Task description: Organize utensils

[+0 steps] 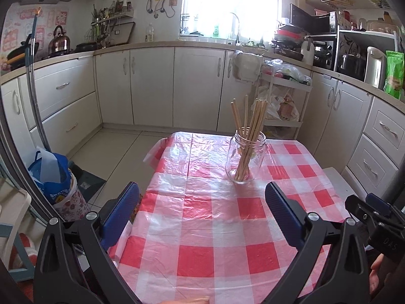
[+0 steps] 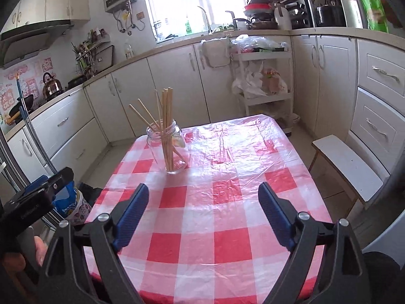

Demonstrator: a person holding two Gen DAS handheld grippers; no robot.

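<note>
Chopsticks [image 1: 249, 136]: bundle standing upright in glass jar [image 1: 245, 159], tips fanned above rim | jar: on red-and-white checked tablecloth [image 1: 212, 228], toward far end of table | left gripper [image 1: 202, 211]: jaws wide apart, nothing between them | right gripper [image 2: 203, 211]: jaws wide apart, empty, short of jar.

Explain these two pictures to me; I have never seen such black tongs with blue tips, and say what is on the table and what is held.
A person holds a hand-operated two-finger gripper in each hand, each with a camera looking along its fingers. One picture comes from the left gripper, the other from the right gripper. Both stand open over a table with a red checked cloth, and neither holds anything. On the table stands a glass jar with wooden chopsticks upright in it. Each view also catches the other gripper at its edge.
</note>
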